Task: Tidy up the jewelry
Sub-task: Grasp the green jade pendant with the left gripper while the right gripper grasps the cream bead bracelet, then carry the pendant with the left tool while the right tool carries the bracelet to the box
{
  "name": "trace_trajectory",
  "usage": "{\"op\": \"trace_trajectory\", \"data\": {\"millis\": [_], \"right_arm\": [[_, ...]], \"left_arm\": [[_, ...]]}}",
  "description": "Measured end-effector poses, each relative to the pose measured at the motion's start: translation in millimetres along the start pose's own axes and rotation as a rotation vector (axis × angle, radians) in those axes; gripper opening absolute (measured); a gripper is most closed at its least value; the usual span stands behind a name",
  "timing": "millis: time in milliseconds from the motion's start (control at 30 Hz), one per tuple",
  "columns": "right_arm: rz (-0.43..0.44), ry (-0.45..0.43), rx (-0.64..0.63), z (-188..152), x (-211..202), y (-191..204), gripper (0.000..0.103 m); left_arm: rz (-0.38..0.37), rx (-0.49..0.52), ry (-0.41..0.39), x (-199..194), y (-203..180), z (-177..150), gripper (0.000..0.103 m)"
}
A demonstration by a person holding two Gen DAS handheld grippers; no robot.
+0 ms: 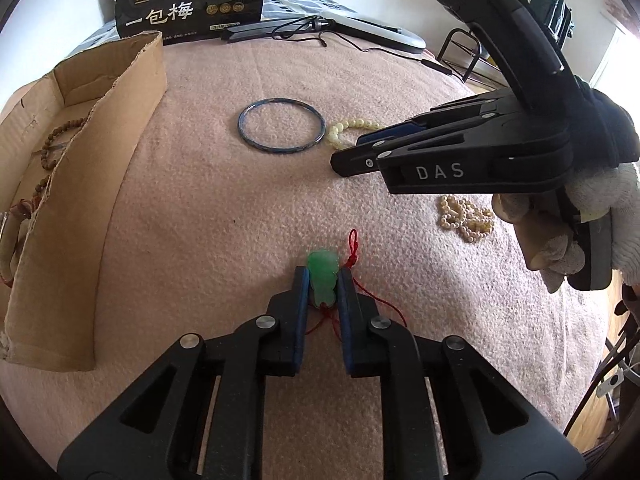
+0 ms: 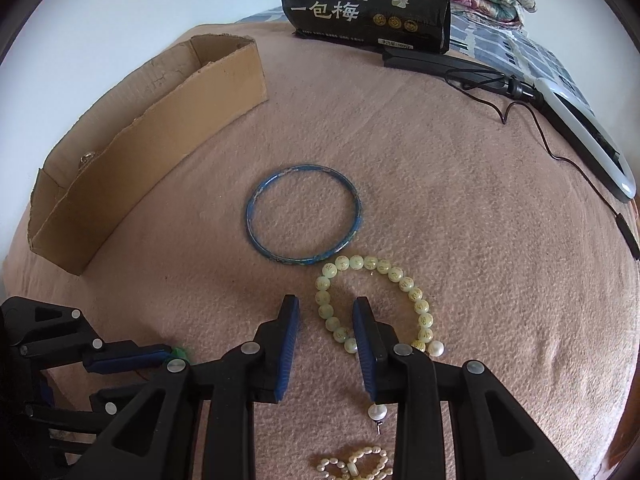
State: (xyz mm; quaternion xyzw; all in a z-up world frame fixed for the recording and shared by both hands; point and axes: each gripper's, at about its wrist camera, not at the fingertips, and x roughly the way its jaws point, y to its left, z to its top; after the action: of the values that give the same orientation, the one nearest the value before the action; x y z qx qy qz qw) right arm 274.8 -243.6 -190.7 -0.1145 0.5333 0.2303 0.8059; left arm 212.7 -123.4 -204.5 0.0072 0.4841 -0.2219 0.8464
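1. In the left wrist view, the left gripper sat at the lower centre of the frame with its fingers closed on a green pendant, blue pads touching both sides of it.
2. The pendant's red cord trailed out to the right of the fingers and back beneath them, lying on the pink blanket.
3. In the right wrist view, the right gripper was at the lower centre, its fingers apart and holding nothing.
4. A pale green bead bracelet lay on the blanket with its left arc between those spread fingers; whether either pad touched the beads I could not tell.
5. A blue bangle lay flat at mid-frame, just above the bracelet and very close to its top beads.
6. A strand of small pearls lay at the bottom edge of the right wrist view.
7. A torn cardboard box stood at the left of the left wrist view, with a brown bead strand inside it.
8. A black snack bag stood at the top of the right wrist view.
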Motion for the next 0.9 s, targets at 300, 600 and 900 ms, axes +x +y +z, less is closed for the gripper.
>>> {"op": "trace_trajectory", "data": {"millis": [300,600,900], "right_arm": [[-0.04,0.021,0.001,1.5,-0.6,2.3,0.007],[-0.03,-0.019,0.061,-4.2,-17.1,1.2,0.005],[-0.016,-0.105,0.129,-8.3,-57.2,-2.0,0.005]], "left_arm": [[-0.009,-0.012,0.001,-9.5,5.4,-6.2,0.013],[-0.006,-0.007,-0.028,-28.3,3.3,-6.8,0.013],[0.019,-0.003,-0.081,-56.4,1.6,-5.3,0.012]]}}
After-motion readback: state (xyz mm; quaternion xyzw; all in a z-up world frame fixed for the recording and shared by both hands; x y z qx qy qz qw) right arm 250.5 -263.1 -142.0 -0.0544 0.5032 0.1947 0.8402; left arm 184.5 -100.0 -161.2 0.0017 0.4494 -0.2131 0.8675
